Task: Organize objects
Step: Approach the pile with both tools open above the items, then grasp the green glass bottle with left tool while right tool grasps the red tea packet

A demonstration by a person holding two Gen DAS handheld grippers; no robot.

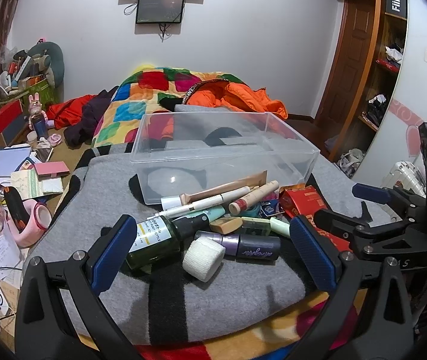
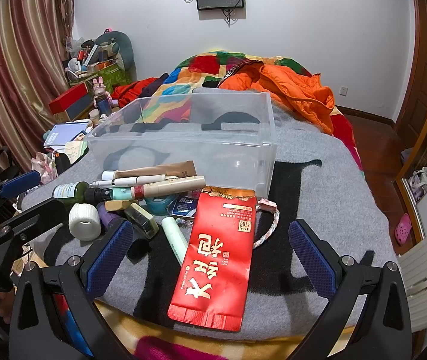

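Grey blanket carries a clear bin, empty, with the clutter heaped just before it. From the left wrist view, our left gripper hangs wide open, holding nothing, framing a green bottle and white roll, likely our first picks. From the right wrist view, our right gripper gapes empty over a red packet, near the bin for short carries

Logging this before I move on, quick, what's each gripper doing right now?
Left gripper: open, holding nothing, over the bottles.
Right gripper: open, holding nothing, over the red packet.
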